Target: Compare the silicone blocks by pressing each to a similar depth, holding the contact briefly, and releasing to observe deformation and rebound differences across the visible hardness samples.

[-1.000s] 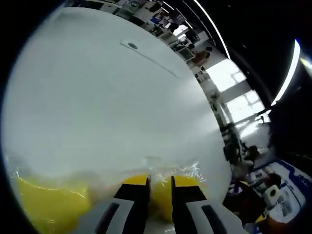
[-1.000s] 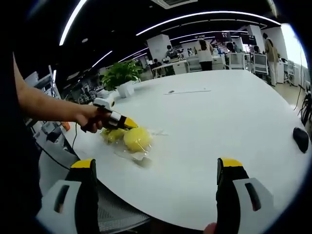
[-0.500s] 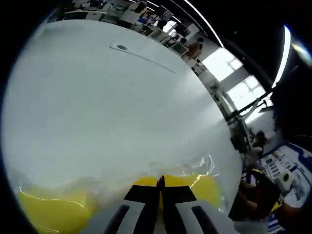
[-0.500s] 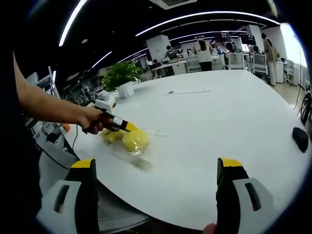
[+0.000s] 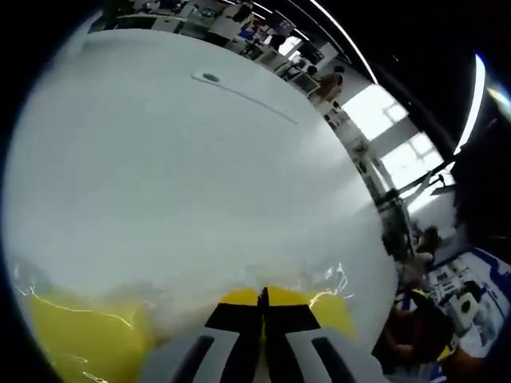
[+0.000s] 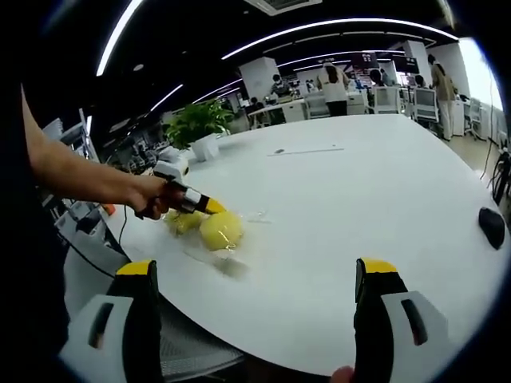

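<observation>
Two yellow silicone blocks in clear wrap lie on a white table [image 6: 359, 207]. In the left gripper view one block [image 5: 331, 307] sits just under and right of my left gripper [image 5: 263, 294], whose jaws are shut tight together with their tips against it. The other block [image 5: 72, 335] lies at the lower left. The right gripper view has the rounder block [image 6: 219, 229] and the second block [image 6: 182, 222] side by side, with the left gripper [image 6: 214, 207] touching them, held by a hand [image 6: 152, 195]. My right gripper [image 6: 255, 275] hangs open, off the near table edge and well away from the blocks.
A black mouse-like object [image 6: 493, 226] lies near the table's right edge. A potted plant [image 6: 196, 120] stands at the far left corner. A small round fitting [image 5: 210, 77] sits in the tabletop far ahead. Desks, chairs and people fill the office behind.
The left gripper's jaws, slightly apart one second ago, have come together at the block. The round block shifted a little under them. The right gripper has held still.
</observation>
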Available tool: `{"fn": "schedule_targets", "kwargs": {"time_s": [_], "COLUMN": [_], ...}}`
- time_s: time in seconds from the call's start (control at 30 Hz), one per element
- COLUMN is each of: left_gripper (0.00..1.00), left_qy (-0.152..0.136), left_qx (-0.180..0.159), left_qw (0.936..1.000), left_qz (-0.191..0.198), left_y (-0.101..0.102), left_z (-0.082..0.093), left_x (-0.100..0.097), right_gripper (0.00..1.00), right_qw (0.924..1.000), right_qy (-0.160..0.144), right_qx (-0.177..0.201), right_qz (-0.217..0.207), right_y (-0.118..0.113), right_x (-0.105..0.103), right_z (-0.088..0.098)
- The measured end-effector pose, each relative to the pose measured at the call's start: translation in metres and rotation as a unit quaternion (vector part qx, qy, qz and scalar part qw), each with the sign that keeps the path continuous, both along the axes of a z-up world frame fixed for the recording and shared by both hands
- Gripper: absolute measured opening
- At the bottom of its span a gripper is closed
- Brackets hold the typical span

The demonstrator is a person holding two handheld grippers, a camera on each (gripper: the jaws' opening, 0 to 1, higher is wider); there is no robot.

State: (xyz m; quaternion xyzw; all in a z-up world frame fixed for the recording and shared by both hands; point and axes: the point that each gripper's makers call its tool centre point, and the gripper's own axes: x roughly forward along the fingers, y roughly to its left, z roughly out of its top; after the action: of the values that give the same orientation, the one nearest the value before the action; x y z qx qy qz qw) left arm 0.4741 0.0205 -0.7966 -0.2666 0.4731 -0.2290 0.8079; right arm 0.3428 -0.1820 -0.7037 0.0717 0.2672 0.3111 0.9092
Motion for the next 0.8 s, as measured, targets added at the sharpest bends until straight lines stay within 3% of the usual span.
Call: {"fn": "schedule_targets", "kwargs": {"time_s": [0.13,0.3,0.47,0.8], "left_gripper": [0.00,0.00,0.00,0.00], "left_qy": [-0.004,-0.009,-0.047,-0.074], "left_qx": [-0.002,-0.031,-0.056,-0.072], "left_qw": [0.9999,0.9995,0.9971,0.9937], "left_qz": [-0.011,0.004,-0.021,-0.043], "left_y": [0.000,-0.004,-0.020,-0.033], "left_z": [0.001,0.011,0.035,0.063], "left_x": [-0.002,-0.003,-0.004,0.000], "right_gripper": [0.96,0.96,0.96,0.96], "right_qw": [1.0000,1.0000,1.0000,0.9999], "right_qy": [-0.001,-0.002,-0.003,-0.014], "right_qx": [-0.001,-0.001,-0.002,-0.002], "right_qz": [0.002,0.003,0.008,0.004], "right_y": [-0.001,0.000,0.003,0.005], "right_x": [0.001,0.001,-0.002,0.001], "right_z": [0.001,0.001,0.003,0.011]}}
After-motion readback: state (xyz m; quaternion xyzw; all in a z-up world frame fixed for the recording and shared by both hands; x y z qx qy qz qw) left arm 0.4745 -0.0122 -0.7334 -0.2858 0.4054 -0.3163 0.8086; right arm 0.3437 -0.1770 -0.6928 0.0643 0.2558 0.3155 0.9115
